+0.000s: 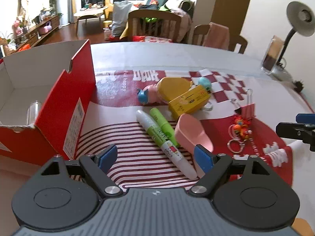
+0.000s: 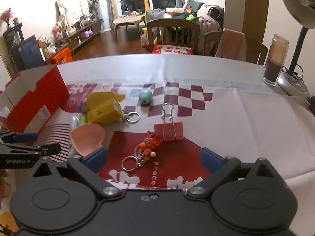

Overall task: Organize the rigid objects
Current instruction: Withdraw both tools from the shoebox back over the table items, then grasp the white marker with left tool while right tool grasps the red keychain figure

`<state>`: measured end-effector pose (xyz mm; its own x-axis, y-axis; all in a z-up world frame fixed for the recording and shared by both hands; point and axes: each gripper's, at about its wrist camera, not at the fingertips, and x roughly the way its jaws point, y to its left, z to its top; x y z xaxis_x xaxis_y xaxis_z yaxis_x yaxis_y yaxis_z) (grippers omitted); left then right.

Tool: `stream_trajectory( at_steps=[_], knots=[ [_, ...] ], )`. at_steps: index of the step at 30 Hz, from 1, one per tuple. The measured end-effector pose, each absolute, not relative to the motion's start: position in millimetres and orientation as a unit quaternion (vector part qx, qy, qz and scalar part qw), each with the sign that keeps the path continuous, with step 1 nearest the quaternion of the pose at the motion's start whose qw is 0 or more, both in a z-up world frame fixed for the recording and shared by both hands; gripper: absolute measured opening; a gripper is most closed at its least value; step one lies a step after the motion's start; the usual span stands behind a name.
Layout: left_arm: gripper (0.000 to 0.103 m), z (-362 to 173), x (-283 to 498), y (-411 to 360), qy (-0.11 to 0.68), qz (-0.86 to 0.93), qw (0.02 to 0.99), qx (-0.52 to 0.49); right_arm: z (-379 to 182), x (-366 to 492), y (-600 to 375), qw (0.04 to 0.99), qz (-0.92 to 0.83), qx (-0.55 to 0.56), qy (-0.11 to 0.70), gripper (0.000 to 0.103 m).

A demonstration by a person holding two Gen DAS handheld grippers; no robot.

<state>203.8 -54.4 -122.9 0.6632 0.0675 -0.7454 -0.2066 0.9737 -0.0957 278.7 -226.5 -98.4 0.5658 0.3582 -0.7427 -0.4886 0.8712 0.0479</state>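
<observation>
My left gripper (image 1: pixel 156 158) stands open above the striped cloth, with the near end of a white and green marker (image 1: pixel 165 141) between its blue pads. A green highlighter (image 1: pixel 162 124) and a pink scoop (image 1: pixel 192 132) lie beside the marker. My right gripper (image 2: pixel 154 158) is open over an orange figure keychain (image 2: pixel 147 148), just in front of a pink binder clip (image 2: pixel 169 131). A yellow box keychain (image 1: pixel 188 101), a yellow case (image 1: pixel 171 87), a pink and blue toy (image 1: pixel 147 95) and a teal ball (image 2: pixel 145 96) lie farther back.
An open red shoebox (image 1: pixel 65 108) stands at the left with a clear cylinder (image 1: pixel 33 111) inside. A desk lamp (image 2: pixel 295 39) and a glass jar (image 2: pixel 275 59) stand at the far right. Chairs (image 2: pixel 173 33) line the table's far edge.
</observation>
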Motion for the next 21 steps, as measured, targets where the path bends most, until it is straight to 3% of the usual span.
stream_trajectory(
  at_steps=[21],
  knots=[
    [0.085, -153, 234, -68, 0.436, 0.119, 0.891, -0.043, -140, 309, -199, 0.862, 0.245, -0.111, 0.429, 0.078]
  ],
)
